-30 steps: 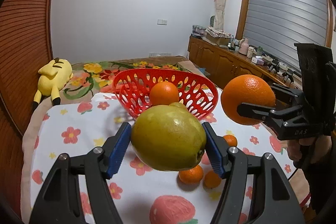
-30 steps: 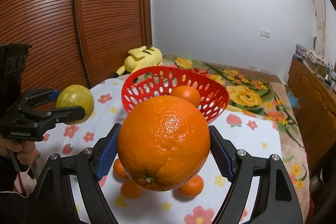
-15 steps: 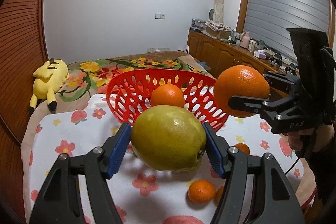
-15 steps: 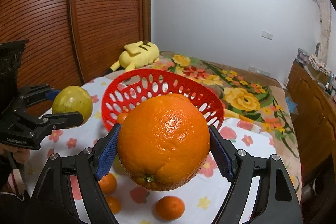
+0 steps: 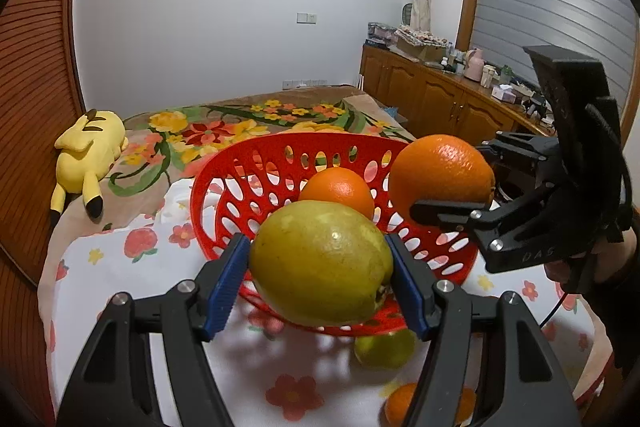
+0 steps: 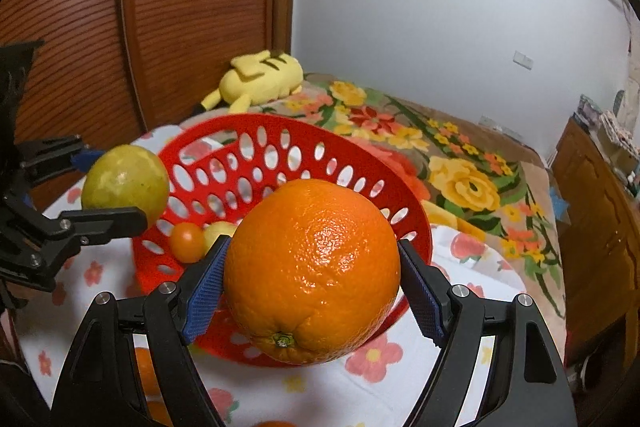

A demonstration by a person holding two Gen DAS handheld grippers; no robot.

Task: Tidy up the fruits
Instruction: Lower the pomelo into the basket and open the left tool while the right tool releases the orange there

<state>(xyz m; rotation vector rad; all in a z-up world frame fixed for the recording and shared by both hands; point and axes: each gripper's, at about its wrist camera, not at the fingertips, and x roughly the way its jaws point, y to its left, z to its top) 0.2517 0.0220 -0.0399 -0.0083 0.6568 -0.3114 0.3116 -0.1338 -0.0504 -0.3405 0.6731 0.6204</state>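
Our left gripper (image 5: 320, 283) clamps its fingers on the pear (image 5: 322, 263), our right gripper (image 6: 314, 291) on the orange (image 6: 312, 273), both held above the red basket's (image 5: 256, 163) near rim.

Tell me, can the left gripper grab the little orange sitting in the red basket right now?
Probably not: the left gripper is already shut on the yellow-green fruit, which fills its jaws and sits between it and the small orange in the basket.
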